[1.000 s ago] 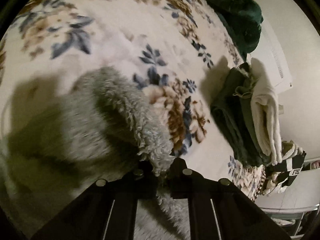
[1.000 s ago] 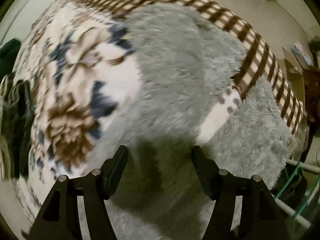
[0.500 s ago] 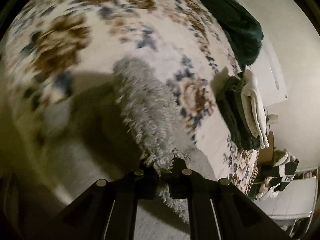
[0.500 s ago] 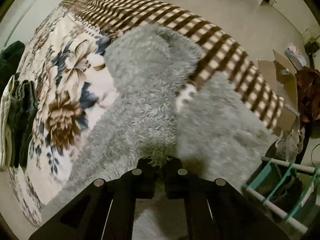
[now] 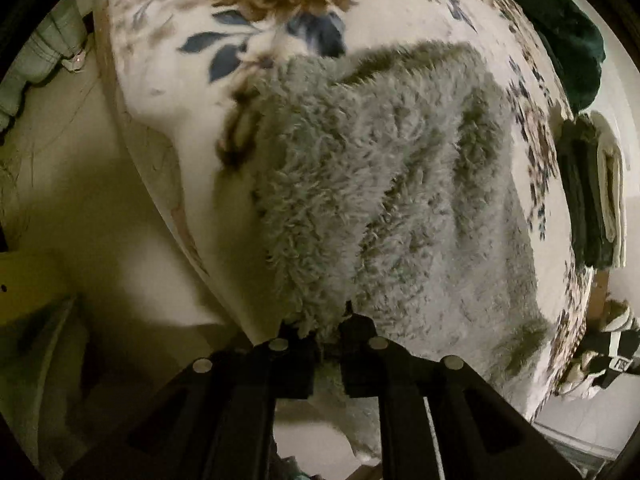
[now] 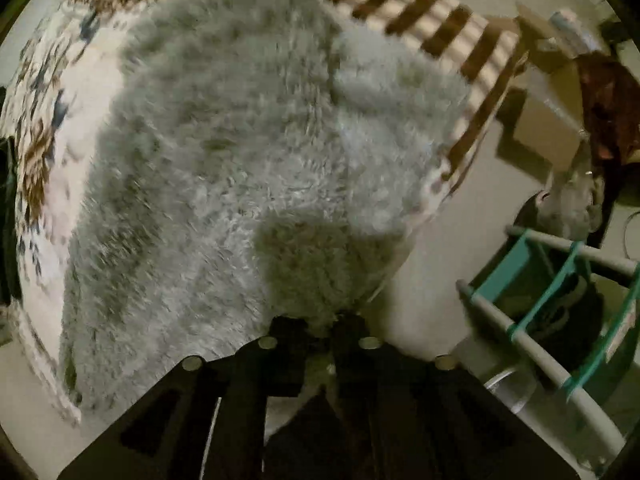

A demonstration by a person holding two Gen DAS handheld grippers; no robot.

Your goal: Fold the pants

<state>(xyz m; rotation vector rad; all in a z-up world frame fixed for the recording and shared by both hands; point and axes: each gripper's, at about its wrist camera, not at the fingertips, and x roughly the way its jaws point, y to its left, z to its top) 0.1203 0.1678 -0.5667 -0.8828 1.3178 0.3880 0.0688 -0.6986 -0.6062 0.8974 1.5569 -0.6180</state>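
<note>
Both grippers clamped on pants [image 5: 384, 184]. Left gripper [image 5: 329, 330]: jaws closed on fuzzy grey edge, now pulled back to near edge of blanket [image 5: 160, 92], folded flap raised. Right gripper [image 6: 320, 326]: open a second ago, now shut on fabric. Pants spread across blanket; fold likely under way, not yet laid flat.

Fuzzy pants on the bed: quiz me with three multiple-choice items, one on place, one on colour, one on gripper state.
1. Where do the fuzzy pants lie?
A. on the floral blanket
B. on the floor
C. in a basket

2. What colour are they?
A. red
B. grey
C. black

3. How does the left gripper stand?
A. open, clear of the cloth
B. out of view
C. shut on the pants

Key: 1 A, flower print shows around the pile. 2 B, grey in both views. 3 C, fingers meet with pile pinched between; the right gripper does likewise.
</note>
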